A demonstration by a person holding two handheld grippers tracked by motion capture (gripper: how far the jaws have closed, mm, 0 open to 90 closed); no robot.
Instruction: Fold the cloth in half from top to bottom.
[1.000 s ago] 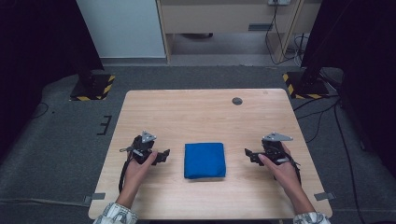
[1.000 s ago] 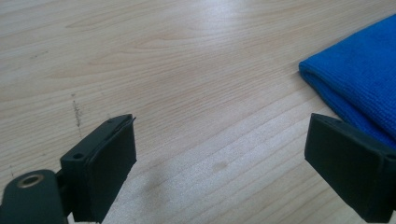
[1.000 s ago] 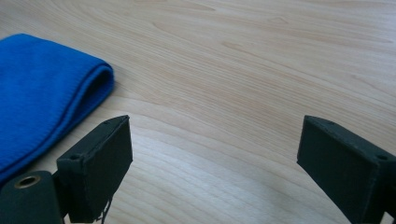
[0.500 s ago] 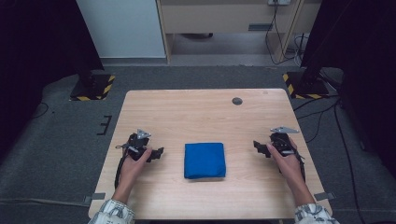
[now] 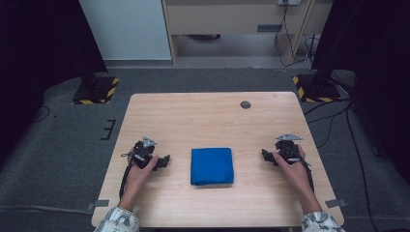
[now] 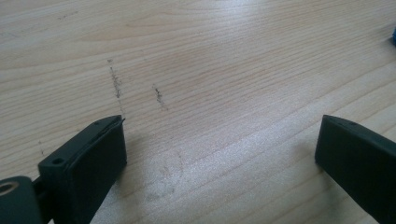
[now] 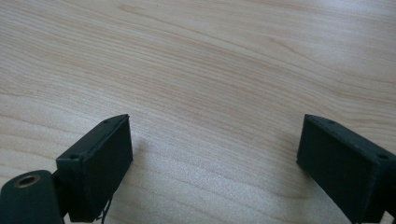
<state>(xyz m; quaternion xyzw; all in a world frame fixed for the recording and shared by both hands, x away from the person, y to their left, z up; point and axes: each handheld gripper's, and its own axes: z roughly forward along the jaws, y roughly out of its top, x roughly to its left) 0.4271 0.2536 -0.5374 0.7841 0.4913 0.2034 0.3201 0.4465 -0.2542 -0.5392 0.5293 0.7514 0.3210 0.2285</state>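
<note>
A folded blue cloth [image 5: 212, 166] lies flat on the wooden table [image 5: 203, 121], near the front middle. My left gripper [image 5: 166, 160] rests low on the table to the cloth's left, jaws pointing toward it, a short gap away. In the left gripper view the left gripper [image 6: 219, 154] is open over bare wood, and a sliver of the blue cloth [image 6: 393, 35] shows at the right edge. My right gripper [image 5: 265, 155] sits to the cloth's right, farther off. In the right gripper view the right gripper [image 7: 212, 154] is open with only wood between its jaws.
A small dark round disc [image 5: 245, 104] is set in the table near its far right. Grey carpet surrounds the table, with black stand bases marked in yellow and black stripes [image 5: 94, 92] [image 5: 314, 87] at both far corners and cables [image 5: 338, 116] on the right.
Both hands have drawn outward, away from the blue cloth, over the last second. The cloth has not moved.
</note>
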